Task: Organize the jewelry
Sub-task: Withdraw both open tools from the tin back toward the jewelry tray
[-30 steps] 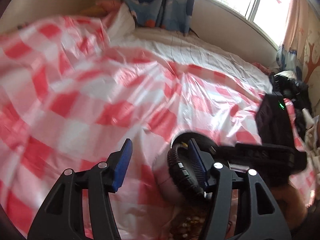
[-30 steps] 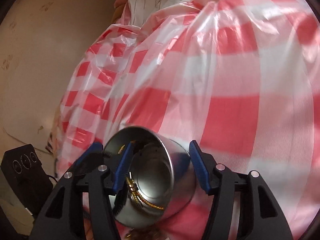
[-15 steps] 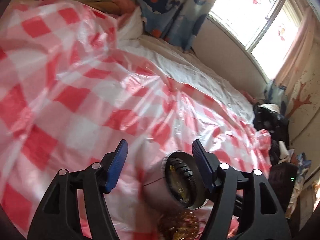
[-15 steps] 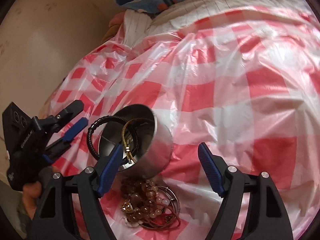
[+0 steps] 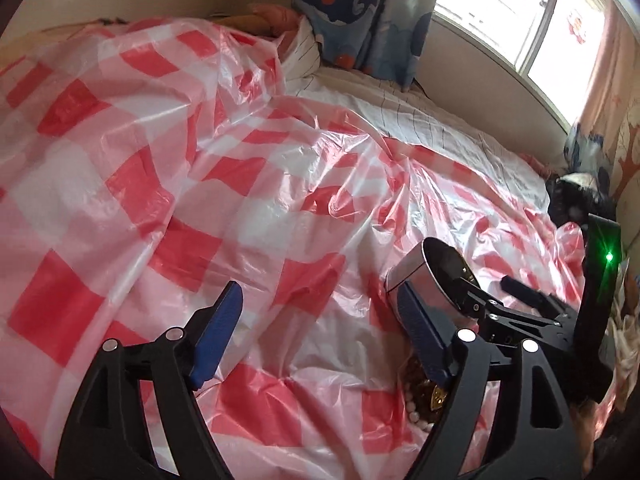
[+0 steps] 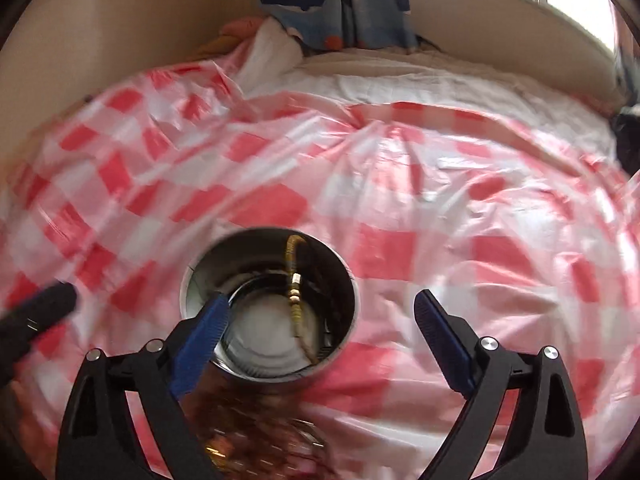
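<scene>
tin: metal tin point(image 6: 268, 308) sits on the checked plastic sheet point(image 6: 460, 184), mouth toward your right wrist camera; a gold chain point(image 6: 294, 292) hangs down its inner wall, and something dark lies low inside, too blurred to name.
loose pile: beaded bracelets and gold bits point(image 5: 422, 394) lie on the sheet just near of the tin, outside it.
progress: by my read, early. One piece in, most of the pile left to sort.
right gripper point(image 6: 320, 328): jaws opening, wide. Left pad overlaps the tin's rim in view, pinching nothing.
left gripper point(image 5: 320, 336): jaws opening, only sheet between them; tin sits at its right pad.
surroundings: whale-print curtain point(image 5: 360, 12) and window far; dark clutter far right.
obstructions: your two grippers crowd the tin; crinkled sheet may snag beads.
</scene>
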The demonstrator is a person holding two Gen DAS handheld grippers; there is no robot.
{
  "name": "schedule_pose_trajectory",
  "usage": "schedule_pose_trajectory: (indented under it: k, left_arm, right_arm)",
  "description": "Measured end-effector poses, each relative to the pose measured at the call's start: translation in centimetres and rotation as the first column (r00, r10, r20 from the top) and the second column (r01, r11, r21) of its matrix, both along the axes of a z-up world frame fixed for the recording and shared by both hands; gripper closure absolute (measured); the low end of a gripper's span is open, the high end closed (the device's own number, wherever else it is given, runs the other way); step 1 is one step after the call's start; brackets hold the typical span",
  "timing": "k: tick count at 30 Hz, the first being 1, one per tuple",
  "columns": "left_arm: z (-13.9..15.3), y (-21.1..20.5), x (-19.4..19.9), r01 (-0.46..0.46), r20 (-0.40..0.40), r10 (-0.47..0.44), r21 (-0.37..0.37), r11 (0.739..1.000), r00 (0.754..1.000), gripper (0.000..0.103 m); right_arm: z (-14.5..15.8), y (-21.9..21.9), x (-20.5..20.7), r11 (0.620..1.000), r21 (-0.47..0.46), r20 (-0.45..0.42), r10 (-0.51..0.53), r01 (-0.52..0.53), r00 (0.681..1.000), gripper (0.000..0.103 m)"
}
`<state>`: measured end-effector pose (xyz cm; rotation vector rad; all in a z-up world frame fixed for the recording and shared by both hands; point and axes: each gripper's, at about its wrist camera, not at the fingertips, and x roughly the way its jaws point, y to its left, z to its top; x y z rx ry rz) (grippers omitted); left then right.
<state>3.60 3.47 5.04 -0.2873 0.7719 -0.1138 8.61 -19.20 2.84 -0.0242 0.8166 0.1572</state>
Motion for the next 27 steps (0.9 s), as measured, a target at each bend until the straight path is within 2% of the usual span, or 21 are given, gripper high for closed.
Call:
schedule_pose_trajectory:
  k: [1, 6, 10, 12, 14, 16, 18, 19, 23, 27]
  left_arm:
    - [0.0, -0.2, -0.2, 0.012, -0.001, -0.012, 0.004, 1.000, 1.000, 0.026]
    - [-0.8, -1.8, -1.6, 0.086, -0.010, -0.086, 0.045, 0.995, 0.996, 0.023]
    - [-2.1, -3.8, -3.4, 0.176, -0.037, -0.173, 0.121, 0.977, 0.984, 0.022]
    - [-2.5, -4.3, -4.3, 0.200, -0.042, -0.196, 0.123, 0.972, 0.980, 0.021]
    - [-3.0, -4.3, -4.9, 0.212, -0.050, -0.208, 0.100, 0.972, 0.977, 0.021]
    - [-3.4, -4.4, -5.3, 0.223, -0.052, -0.220, 0.084, 0.971, 0.974, 0.021]
    - [-3.7, -4.8, -5.5, 0.241, -0.056, -0.237, 0.081, 0.967, 0.970, 0.021]
    - [-3.8, -5.0, -5.7, 0.247, -0.051, -0.243, 0.090, 0.965, 0.969, 0.021]
    - [-3.4, -6.2, -5.8, 0.282, -0.011, -0.282, 0.088, 0.955, 0.959, 0.021]
    - [-3.6, -8.4, -5.5, 0.337, -0.010, -0.338, 0.126, 0.933, 0.941, 0.021]
  right_arm:
    - [0.2, -0.6, -0.5, 1.000, 0.005, 0.008, -0.001, 0.001, 1.000, 0.013]
    - [0.4, -4.1, -3.8, 0.987, 0.156, -0.003, -0.039, 0.039, 0.999, 0.013]
    - [-0.8, -6.0, -7.5, 0.980, 0.183, -0.057, -0.070, 0.079, 0.996, 0.013]
    - [-1.5, -6.9, -9.2, 0.973, 0.211, -0.092, -0.078, 0.096, 0.993, 0.013]
    - [-1.9, -7.4, -10.7, 0.968, 0.230, -0.103, -0.076, 0.098, 0.992, 0.021]
    - [-2.1, -7.3, -11.5, 0.967, 0.240, -0.109, -0.064, 0.088, 0.992, 0.044]
    - [-2.5, -7.0, -11.9, 0.966, 0.249, -0.107, -0.049, 0.075, 0.993, 0.057]
    - [-2.6, -6.9, -12.0, 0.964, 0.258, -0.105, -0.039, 0.065, 0.994, 0.060]
    - [-2.5, -6.6, -11.8, 0.961, 0.267, -0.073, -0.049, 0.066, 0.996, 0.060]
    - [-3.1, -7.7, -10.9, 0.935, 0.339, -0.096, -0.076, 0.104, 0.993, 0.060]
